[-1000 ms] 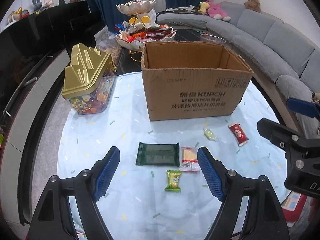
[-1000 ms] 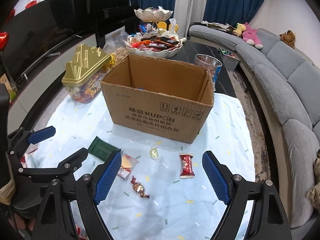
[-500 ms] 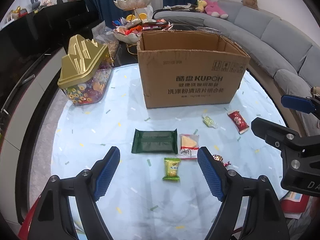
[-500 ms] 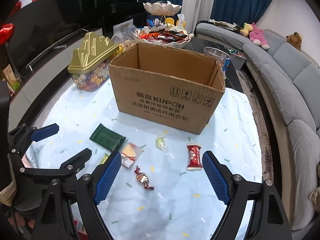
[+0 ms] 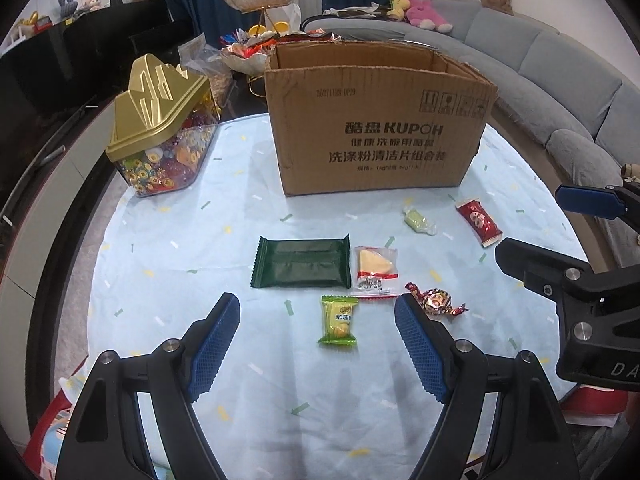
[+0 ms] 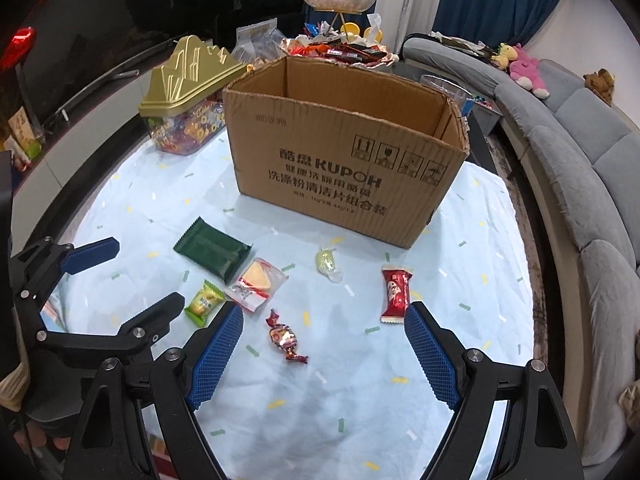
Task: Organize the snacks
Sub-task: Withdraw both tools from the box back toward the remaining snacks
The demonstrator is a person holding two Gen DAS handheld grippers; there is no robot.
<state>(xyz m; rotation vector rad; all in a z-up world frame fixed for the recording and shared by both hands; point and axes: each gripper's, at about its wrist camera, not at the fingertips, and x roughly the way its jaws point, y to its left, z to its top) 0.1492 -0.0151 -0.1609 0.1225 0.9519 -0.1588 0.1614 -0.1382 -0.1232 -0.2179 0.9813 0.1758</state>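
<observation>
My left claw [image 5: 318, 344] stood apart with nothing between its pads, hanging over the desk [image 5: 168, 280] and its pale blue cloth. Just ahead of it, between the pads, lay a light green snack packet [image 5: 338, 320]. Beyond that sat a dark green wrapper [image 5: 301, 261], and touching its right end a clear packet with a yellow wedge [image 5: 375, 267]. By my left claw's right pad was a twisted foil candy [image 5: 436, 301].

My right claw [image 6: 323, 354] was also apart and empty. The foil candy [image 6: 285, 337] lay between its pads, nearer the left one; a red packet [image 6: 395, 293] lay just beyond the right pad, and a pale green candy [image 6: 327, 264] farther ahead. Past all the snacks stood the open cardboard box [image 6: 344, 168], with a gold-lidded candy jar [image 6: 188, 96] to its left.
</observation>
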